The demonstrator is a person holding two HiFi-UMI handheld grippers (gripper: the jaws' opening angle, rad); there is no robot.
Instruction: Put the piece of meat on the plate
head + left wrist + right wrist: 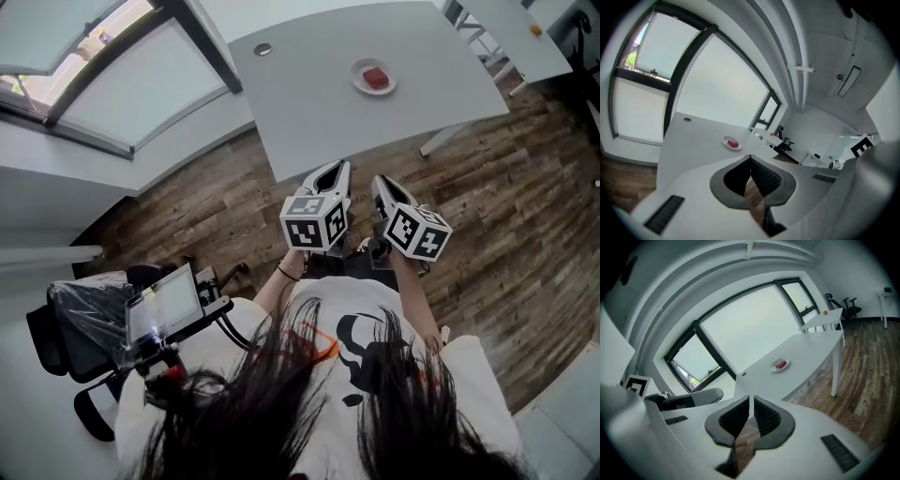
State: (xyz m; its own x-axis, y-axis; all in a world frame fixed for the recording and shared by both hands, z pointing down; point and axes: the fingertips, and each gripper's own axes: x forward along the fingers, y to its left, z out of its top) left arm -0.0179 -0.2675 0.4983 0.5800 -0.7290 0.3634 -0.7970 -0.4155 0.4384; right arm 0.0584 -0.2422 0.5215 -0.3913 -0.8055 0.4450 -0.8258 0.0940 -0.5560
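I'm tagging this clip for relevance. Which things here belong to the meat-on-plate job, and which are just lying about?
Job: piece of meat, lying on the plate; white table; left gripper and right gripper, both shut, empty.

Lying about: orange object on the far table; tablet; plastic-covered chair.

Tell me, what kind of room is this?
Most likely an office or meeting room. It has a large white table bearing only a plate, a black swivel chair by a far desk, tall windows and a wood-plank floor.
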